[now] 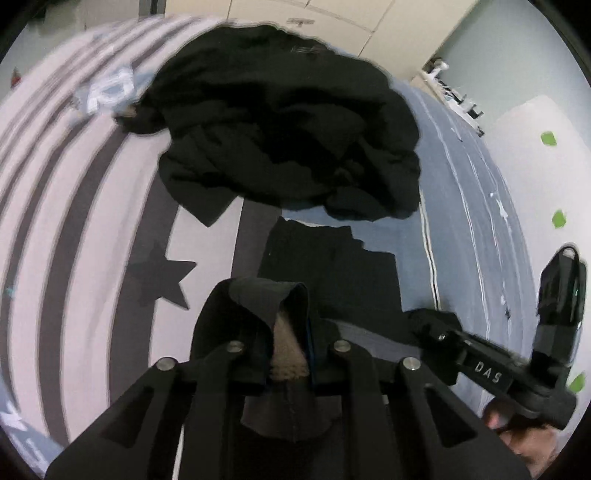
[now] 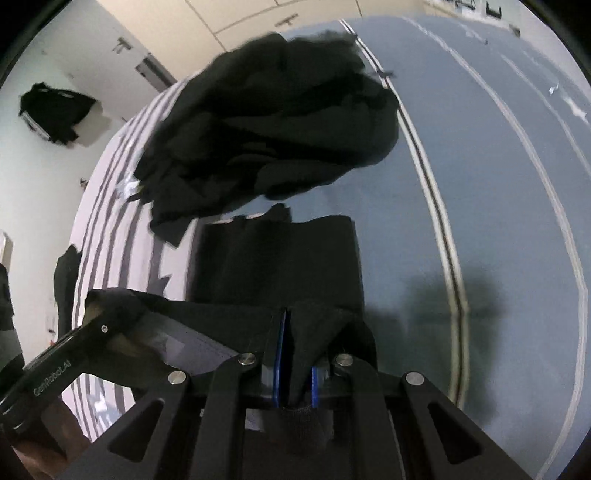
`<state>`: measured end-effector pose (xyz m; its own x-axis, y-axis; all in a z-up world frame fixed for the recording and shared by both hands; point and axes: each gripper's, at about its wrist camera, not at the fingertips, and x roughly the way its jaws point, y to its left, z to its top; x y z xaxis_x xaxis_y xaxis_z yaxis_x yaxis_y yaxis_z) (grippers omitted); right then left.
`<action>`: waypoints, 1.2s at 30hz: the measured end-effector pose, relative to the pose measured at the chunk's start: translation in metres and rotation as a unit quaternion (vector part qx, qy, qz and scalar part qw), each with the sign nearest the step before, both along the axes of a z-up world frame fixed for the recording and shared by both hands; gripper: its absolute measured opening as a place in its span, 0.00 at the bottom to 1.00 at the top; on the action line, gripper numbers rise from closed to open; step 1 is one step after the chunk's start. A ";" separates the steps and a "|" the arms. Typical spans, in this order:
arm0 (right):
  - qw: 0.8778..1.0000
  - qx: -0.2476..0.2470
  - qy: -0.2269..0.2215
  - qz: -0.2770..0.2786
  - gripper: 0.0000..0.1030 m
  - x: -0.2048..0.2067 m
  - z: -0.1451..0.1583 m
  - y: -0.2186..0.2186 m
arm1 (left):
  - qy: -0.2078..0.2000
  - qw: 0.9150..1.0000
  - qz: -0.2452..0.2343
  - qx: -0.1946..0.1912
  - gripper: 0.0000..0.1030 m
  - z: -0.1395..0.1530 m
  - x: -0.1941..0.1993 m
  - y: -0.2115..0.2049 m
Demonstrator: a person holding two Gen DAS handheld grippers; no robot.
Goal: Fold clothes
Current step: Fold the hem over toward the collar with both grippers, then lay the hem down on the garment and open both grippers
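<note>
A black garment [image 1: 332, 266] lies partly folded on the bed, and its near edge is lifted between both grippers. My left gripper [image 1: 288, 332] is shut on one bunched corner, the cloth draped over its fingers and hiding the tips. My right gripper [image 2: 295, 332] is shut on the other corner, with black fabric pinched between its blue pads [image 2: 282, 350]. In the left wrist view the right gripper [image 1: 428, 325] sits at the lower right. In the right wrist view the left gripper [image 2: 99, 314] sits at the lower left and the garment [image 2: 277, 258] stretches ahead.
A crumpled pile of black clothes [image 1: 288, 122] lies just beyond the garment. The bed has a striped sheet with stars [image 1: 74, 221] on the left and a blue-grey cover [image 2: 461, 166] on the right. A small pale cloth [image 1: 110, 88] lies far left. Wardrobe doors [image 1: 332, 18] stand behind.
</note>
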<state>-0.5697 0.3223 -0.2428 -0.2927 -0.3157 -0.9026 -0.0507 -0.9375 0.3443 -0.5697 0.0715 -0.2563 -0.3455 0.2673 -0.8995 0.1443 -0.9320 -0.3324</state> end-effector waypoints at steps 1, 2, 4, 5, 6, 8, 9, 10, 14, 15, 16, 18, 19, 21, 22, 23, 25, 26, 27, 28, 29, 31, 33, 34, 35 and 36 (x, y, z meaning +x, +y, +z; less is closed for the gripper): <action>1.000 -0.005 -0.008 -0.003 0.11 -0.007 -0.007 0.001 | -0.021 1.000 0.005 0.009 0.14 -0.008 -0.007 -0.004; 1.000 -0.015 -0.022 -0.003 0.15 -0.014 -0.016 0.003 | -0.037 0.999 0.008 0.020 0.15 -0.015 -0.013 -0.007; 0.999 -0.028 -0.037 -0.002 0.22 -0.023 -0.025 0.006 | -0.049 0.998 0.000 0.036 0.16 -0.022 -0.020 -0.011; 0.999 -0.033 -0.038 0.001 0.29 -0.025 -0.026 0.007 | -0.044 0.998 -0.007 0.038 0.16 -0.023 -0.018 -0.012; 0.998 -0.041 -0.041 0.005 0.33 -0.027 -0.026 0.008 | -0.033 0.999 -0.016 0.036 0.16 -0.021 -0.013 -0.012; 0.998 -0.052 -0.036 0.010 0.65 -0.025 -0.021 0.013 | -0.009 0.999 -0.033 0.033 0.19 -0.017 -0.004 -0.012; 0.998 -0.051 -0.025 0.009 0.73 -0.023 -0.016 0.017 | 0.006 0.999 -0.041 0.033 0.20 -0.014 0.001 -0.012; 0.999 -0.046 -0.002 0.003 0.78 -0.020 -0.009 0.023 | 0.022 0.998 -0.049 0.033 0.24 -0.011 0.006 -0.013; 0.997 -0.043 0.059 -0.032 0.81 -0.012 0.005 0.046 | 0.037 0.997 -0.042 0.055 0.43 -0.011 -0.001 -0.012; 0.997 -0.047 0.057 -0.034 0.81 -0.013 0.003 0.049 | 0.033 0.997 -0.034 0.063 0.46 -0.010 -0.008 -0.011; 0.997 -0.049 0.050 -0.027 0.81 -0.013 0.000 0.048 | 0.035 0.997 -0.024 0.071 0.48 -0.007 -0.014 -0.010; 0.997 -0.031 0.065 -0.008 0.81 -0.008 0.003 0.042 | 0.063 0.996 -0.011 0.066 0.52 0.003 -0.023 -0.011; 0.997 -0.016 0.079 0.004 0.81 -0.001 0.007 0.039 | 0.079 0.995 -0.006 0.061 0.55 0.009 -0.027 -0.012; 0.994 0.014 0.103 0.025 0.81 0.015 0.014 0.035 | 0.096 0.994 0.000 0.051 0.58 0.014 -0.035 -0.015; 0.993 0.022 0.108 0.032 0.81 0.024 0.015 0.034 | 0.090 0.995 0.000 0.047 0.58 0.013 -0.038 -0.016; 0.992 0.030 0.113 0.038 0.81 0.033 0.017 0.033 | 0.086 0.995 -0.001 0.042 0.58 0.012 -0.037 -0.018; 0.991 0.049 0.112 0.050 0.81 0.043 0.012 0.030 | 0.078 0.997 -0.005 0.028 0.58 0.006 -0.031 -0.021; 0.990 0.068 0.107 0.058 0.80 0.044 0.007 0.026 | 0.074 0.997 -0.009 0.018 0.58 0.003 -0.026 -0.021; 0.989 0.087 0.102 0.065 0.80 0.045 0.001 0.021 | 0.071 0.997 -0.015 0.004 0.58 -0.001 -0.020 -0.022; 0.988 0.099 0.098 0.070 0.80 0.044 -0.004 0.017 | 0.067 0.997 -0.021 -0.009 0.58 -0.005 -0.015 -0.023; 0.988 0.101 0.095 0.066 0.80 0.040 -0.009 0.016 | 0.060 0.998 -0.028 -0.021 0.58 -0.011 -0.010 -0.022; 0.990 0.103 0.085 0.048 0.79 0.028 -0.017 0.017 | 0.043 0.997 -0.041 -0.048 0.58 -0.025 -0.005 -0.021; 0.992 0.101 0.072 0.033 0.79 0.013 -0.025 0.020 | 0.036 0.996 -0.050 -0.065 0.58 -0.036 -0.002 -0.020; 0.992 0.107 0.068 0.027 0.79 0.006 -0.029 0.020 | 0.039 0.996 -0.052 -0.068 0.58 -0.038 -0.003 -0.019; 0.991 0.109 0.070 0.023 0.79 -0.001 -0.031 0.020 | 0.041 0.995 -0.053 -0.071 0.58 -0.041 -0.005 -0.017; 0.991 0.109 0.074 0.019 0.79 -0.009 -0.032 0.019 | 0.040 0.995 -0.055 -0.075 0.58 -0.044 -0.009 -0.015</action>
